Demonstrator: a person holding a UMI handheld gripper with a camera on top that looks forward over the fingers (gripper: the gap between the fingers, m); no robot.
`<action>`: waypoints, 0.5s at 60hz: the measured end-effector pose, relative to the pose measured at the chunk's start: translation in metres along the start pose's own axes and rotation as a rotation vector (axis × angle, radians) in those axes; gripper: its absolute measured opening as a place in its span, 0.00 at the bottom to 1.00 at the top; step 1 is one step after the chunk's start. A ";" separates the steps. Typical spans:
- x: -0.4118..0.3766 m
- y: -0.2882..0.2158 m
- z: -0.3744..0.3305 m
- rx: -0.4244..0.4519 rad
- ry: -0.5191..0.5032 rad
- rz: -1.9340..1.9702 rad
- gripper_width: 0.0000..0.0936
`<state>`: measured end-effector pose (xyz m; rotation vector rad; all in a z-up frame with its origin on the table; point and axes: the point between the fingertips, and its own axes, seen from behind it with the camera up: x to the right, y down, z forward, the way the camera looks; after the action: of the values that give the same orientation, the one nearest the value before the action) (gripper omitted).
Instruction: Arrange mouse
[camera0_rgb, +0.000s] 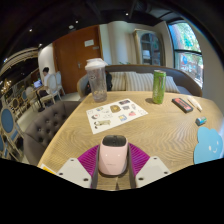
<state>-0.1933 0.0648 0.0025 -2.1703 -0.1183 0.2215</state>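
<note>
Small white computer mouse with a pale pink top (113, 154) pinched between the two pink pads of the gripper (113, 160), both fingers (88, 160) pressing against its sides. Held just above the near edge of the round, light wooden desk (150, 125), whether touching the surface or lifted slightly cannot be told.

Beyond the fingers, near the middle of the desk, a flat white printed sheet with small coloured pictures (117, 114), lying at a slant. Farther back, a clear plastic shaker bottle with a grey lid (96, 80), standing upright. To the right of it, well apart, a tall green cylindrical can (158, 85), also upright. Right of the can, a flat dark rectangular object (182, 103) lying on the wood, and nearer, a small light blue item (200, 121). At the desk's right edge, a pale blue rounded shape (209, 146), partly cut off.

Behind the desk, a grey cushioned sofa (130, 78), a brown wooden door (76, 50) and a bright window (186, 40). Off to the left, a person in pale clothing (47, 82), standing.
</note>
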 end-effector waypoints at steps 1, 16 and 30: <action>-0.002 -0.005 -0.003 0.020 -0.015 -0.011 0.46; 0.078 -0.122 -0.125 0.337 0.045 -0.151 0.44; 0.298 -0.100 -0.173 0.294 0.316 -0.047 0.43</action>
<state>0.1335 0.0336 0.1473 -1.8805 0.0419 -0.1261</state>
